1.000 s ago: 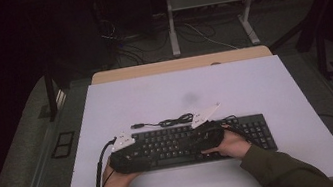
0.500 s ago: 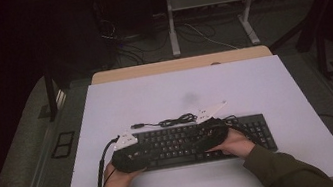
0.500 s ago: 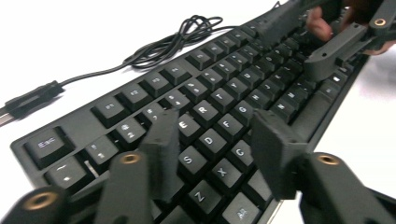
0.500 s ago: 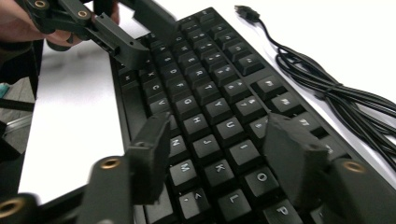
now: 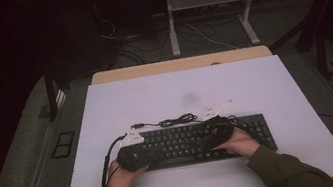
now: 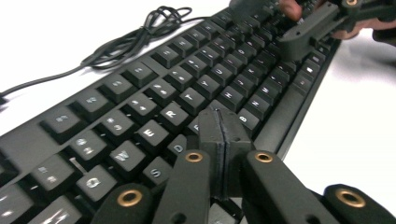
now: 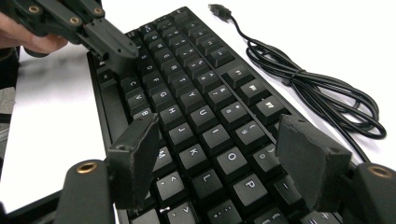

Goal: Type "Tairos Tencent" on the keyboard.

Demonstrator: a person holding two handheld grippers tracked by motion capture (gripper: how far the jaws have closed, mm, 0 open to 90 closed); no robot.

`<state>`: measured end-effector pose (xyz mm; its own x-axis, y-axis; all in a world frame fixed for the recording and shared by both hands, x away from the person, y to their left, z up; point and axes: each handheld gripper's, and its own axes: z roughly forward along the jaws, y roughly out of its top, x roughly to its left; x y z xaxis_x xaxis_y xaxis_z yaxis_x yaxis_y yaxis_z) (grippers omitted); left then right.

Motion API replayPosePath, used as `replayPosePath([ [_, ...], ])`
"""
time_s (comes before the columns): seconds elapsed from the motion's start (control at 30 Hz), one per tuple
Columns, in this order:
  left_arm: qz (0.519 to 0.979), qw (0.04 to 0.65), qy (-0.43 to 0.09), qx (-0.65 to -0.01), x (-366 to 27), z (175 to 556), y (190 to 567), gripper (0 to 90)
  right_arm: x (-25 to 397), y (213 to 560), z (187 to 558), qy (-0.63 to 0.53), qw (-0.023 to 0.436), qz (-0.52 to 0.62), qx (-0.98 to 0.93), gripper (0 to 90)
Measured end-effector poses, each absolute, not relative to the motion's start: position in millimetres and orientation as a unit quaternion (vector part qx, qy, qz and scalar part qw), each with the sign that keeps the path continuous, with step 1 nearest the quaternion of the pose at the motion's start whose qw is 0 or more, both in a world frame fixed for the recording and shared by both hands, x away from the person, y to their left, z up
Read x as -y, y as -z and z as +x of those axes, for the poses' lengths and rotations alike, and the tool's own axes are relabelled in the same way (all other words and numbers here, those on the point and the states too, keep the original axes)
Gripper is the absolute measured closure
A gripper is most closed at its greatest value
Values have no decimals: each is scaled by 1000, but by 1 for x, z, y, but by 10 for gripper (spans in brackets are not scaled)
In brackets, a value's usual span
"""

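the left gripper (image 6: 219,135) is held closed, empty, over the keyboard (image 5: 197,141); the right gripper (image 7: 219,158) is spread wide above its keys.

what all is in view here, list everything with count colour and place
keyboard: 1, black, near middle of the white table top, under both grippers
keyboard cable: 1, black, loosely bundled on the table just beyond the keyboard, plug end lying free to the left
table: 1, white top with a wood-coloured far edge, centre of the high view
second table frame: 1, grey legs, on the dark floor beyond
floor cables: several, dark and pale, on the floor beyond the table
left gripper: 1, black, jaws closed together over the keys near the D and F keys
right gripper: 1, black, jaws apart over the keyboard's right-hand letter keys
person's hands: 2, in dark green sleeves, at the near edge
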<state>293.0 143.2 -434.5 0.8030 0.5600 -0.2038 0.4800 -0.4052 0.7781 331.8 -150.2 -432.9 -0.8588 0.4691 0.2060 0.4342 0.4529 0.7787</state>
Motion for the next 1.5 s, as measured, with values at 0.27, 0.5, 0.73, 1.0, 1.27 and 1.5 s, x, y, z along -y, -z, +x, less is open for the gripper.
replayPosePath([
  [0.27,849,432,-31,-301,-138,295,438,892,154,433,331,-449,27,273,-850,292],
  [0.5,852,429,-27,-299,-137,296,439,892,157,432,330,-450,28,275,-849,291],
  [0.73,857,424,-26,-291,-138,297,440,892,156,432,330,-449,29,275,-850,291],
  [1.0,853,429,-29,-296,-137,296,438,891,156,432,330,-449,29,276,-850,273],
  [1.27,847,437,-35,-299,-139,296,434,891,155,433,330,-448,36,282,-848,182],
  [1.5,842,444,-43,-302,-142,298,430,891,156,434,330,-443,39,288,-848,166],
])
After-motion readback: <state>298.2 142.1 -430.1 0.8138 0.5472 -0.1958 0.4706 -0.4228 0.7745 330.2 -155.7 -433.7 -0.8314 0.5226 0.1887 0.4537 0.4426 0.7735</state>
